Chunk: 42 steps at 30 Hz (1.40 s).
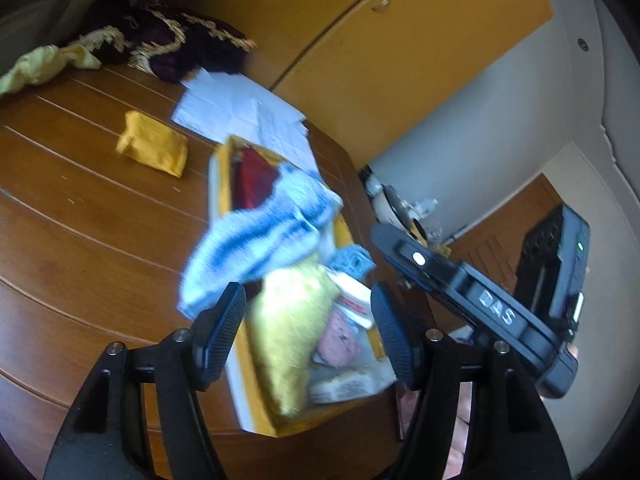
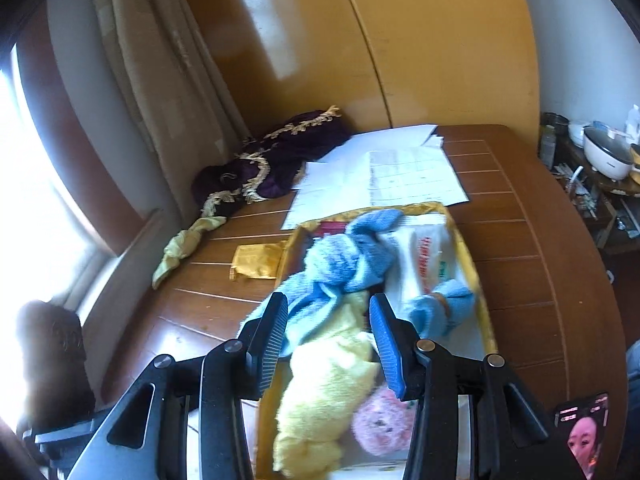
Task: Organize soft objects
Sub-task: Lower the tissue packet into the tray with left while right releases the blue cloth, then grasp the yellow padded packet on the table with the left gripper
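Here's the yellow-rimmed box (image 2: 466,240) on the brown surface (image 2: 532,272), and it's filling up nicely: a blue knitted cloth (image 2: 340,268) is heaped across its middle, spilling over the rim toward nine o'clock, a yellow fluffy towel (image 2: 320,396) lies along the near end, a pink plush piece (image 2: 380,424) sits just beside it at about four o'clock, and a second, smaller blue piece (image 2: 444,308) rests against a white printed pack (image 2: 424,256) on the three o'clock side. I make that most of the soft things in, though loosely, nothing folded. My right gripper (image 2: 328,336) hangs over the near end, jaws spread wide with the yellow towel showing between them, pinching nothing. My left gripper (image 1: 308,328) hovers over the same box from the other side, jaws spread too and empty. What's left, I judge, is out on the surface: a folded mustard cloth (image 2: 256,262) just outside the box at nine o'clock, a pale green cloth (image 2: 180,248) further out at ten o'clock, and a dark purple gold-trimmed fabric (image 2: 280,160) bundled at eleven o'clock beside white papers (image 2: 380,176). Whether the purple one counts, I can't tell.
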Tool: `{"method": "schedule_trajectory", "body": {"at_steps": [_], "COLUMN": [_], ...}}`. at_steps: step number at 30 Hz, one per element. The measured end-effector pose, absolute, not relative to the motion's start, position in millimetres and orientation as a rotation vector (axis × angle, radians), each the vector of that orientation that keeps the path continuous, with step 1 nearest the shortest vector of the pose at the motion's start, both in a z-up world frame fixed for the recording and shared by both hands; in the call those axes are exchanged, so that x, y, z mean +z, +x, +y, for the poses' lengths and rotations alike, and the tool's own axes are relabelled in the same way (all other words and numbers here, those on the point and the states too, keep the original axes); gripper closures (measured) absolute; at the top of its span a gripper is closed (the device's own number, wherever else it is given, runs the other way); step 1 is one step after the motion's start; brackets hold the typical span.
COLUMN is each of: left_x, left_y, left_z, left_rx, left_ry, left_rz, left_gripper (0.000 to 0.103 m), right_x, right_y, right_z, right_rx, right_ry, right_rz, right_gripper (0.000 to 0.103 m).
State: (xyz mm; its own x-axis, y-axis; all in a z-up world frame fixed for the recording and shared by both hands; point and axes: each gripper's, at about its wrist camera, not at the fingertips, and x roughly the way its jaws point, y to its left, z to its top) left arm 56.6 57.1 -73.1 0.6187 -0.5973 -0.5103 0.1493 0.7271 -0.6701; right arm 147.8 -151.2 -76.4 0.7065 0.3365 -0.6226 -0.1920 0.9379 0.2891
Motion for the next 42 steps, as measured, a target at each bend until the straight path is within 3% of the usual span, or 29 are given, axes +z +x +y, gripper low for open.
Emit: {"method": "schedule_trajectory", "body": {"at_steps": [8,16,31,33,34,42], "left_x": [-67.1,-105.4,-132.2,-130.2,-129.3,-127.8], "left_y": [93.3,174.2,231.2,228.8,227.2,215.6], "left_z": [105.8,138.5,108.6,105.9,106.0,116.8], "left_rx": [-0.217,-0.146,-0.069,-0.058,-0.073,-0.067], "left_ry": [-0.468,-0.508,-0.336,-0.32,-0.331,-0.401], "left_rz": [0.753,0.934,1.029,1.015,1.015,1.016], "left_gripper": [0.039,0.039,0.039,0.044,0.054,0.061], "right_x": [-79.6,-95.1,-108.1,-108.7,-109.0,-109.0], "right_y": [159.2,184.4,191.0,189.7,187.7,181.3], "right_z": [-114.5,-90.9,-93.7,-94.8,-94.7,-96.4], "right_rx": [0.389,0.396,0.413,0.416,0.414,0.409], "right_ry": [0.197,0.2,0.234,0.238,0.239,0.242], "right_rz": [0.759,0.813,0.835,0.834,0.834,0.836], "right_gripper": [0.058,0.058,0.058,0.058,0.058,0.058]}}
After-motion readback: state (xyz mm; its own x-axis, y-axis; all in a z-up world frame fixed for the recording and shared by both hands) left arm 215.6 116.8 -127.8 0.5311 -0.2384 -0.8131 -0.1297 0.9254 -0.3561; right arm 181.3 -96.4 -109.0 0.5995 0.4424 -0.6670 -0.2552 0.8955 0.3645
